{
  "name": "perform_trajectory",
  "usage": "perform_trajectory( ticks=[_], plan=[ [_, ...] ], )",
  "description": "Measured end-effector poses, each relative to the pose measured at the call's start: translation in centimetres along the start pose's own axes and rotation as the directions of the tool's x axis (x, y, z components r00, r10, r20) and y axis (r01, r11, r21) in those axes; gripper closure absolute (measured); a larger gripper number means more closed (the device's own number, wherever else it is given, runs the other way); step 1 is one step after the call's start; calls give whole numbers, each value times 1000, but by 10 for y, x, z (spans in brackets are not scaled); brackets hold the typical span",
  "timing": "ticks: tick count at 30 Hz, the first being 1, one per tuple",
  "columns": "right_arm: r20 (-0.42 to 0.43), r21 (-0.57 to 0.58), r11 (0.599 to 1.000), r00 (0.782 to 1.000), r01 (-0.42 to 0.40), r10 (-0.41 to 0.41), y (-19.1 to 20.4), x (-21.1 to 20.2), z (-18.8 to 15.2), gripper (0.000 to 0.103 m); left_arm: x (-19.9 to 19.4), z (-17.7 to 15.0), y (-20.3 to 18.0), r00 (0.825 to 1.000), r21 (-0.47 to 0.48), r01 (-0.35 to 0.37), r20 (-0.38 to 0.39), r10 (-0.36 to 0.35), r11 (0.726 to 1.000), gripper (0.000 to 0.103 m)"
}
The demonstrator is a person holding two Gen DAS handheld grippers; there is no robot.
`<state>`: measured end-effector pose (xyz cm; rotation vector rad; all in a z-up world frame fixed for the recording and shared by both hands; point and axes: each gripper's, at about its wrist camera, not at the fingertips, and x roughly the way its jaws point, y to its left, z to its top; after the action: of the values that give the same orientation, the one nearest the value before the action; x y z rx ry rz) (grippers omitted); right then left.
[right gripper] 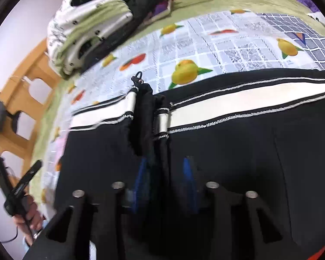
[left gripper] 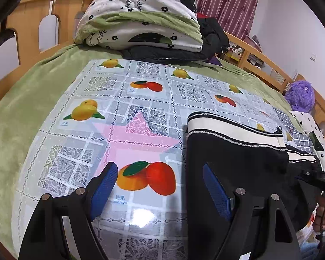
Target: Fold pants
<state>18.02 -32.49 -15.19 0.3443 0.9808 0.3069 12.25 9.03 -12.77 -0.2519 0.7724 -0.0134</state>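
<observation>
Black pants (right gripper: pixel 227 143) with a white-striped waistband lie on a fruit-print cloth (left gripper: pixel 140 99) covering a bed. Left gripper (left gripper: pixel 160 186) hovers, jaws apart, empty. Right gripper (right gripper: pixel 165 182), jaws apart, straddles a bunched fold of pants.

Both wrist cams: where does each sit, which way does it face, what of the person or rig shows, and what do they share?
Left wrist: on the left gripper, angled down over the fruit-print mat; its open fingers show, the pants to the right.
Right wrist: on the right gripper, looking down onto the pants' bunched waistband; a hand shows lower left.
Shared: pants, mat, the folded quilt at the headboard.
</observation>
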Motion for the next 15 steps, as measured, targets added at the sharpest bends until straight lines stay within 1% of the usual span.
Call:
perform_trajectory(
  ticks=[2,3,4,6,9,10,11,12,13,14,15],
  plan=[
    [12,-38,999,1000,-9,9,11,-8,-8,40,2,-2,-2,1000,4,1,-9,-1,1000,24],
    [7,-49,999,1000,-17,17,14,-7,-10,40,4,-3,-4,1000,10,-5,-12,5,1000,24],
    [-1,-48,998,1000,-26,26,15,-6,-13,40,5,-4,-5,1000,14,-9,-14,9,1000,24],
    [-48,-40,999,998,-35,33,20,6,-19,32,5,-5,-7,1000,23,-13,-15,13,1000,24],
    [-164,-5,1000,986,-23,22,18,40,-33,31,3,-6,-11,1000,31,-6,-6,6,1000,24],
    [-129,-12,1000,992,-6,5,20,41,-37,31,2,-6,-12,1000,35,-6,-3,6,999,24],
    [-111,-53,999,994,4,-10,28,42,-39,38,1,-7,-13,1000,42,-9,3,9,999,24],
    [-137,-83,997,991,-8,-3,33,46,-39,72,1,-7,-14,1000,48,-13,8,13,999,24],
    [-133,-85,996,991,-20,9,35,43,-38,77,0,-7,-15,1000,57,-21,14,20,998,24],
    [-105,-59,997,994,-47,41,32,35,-35,86,-1,-7,-16,999,63,-30,21,29,998,24],
    [-65,-16,995,993,-100,99,25,20,-29,89,-2,-7,-16,999,67,-39,28,37,997,24]
  ],
)
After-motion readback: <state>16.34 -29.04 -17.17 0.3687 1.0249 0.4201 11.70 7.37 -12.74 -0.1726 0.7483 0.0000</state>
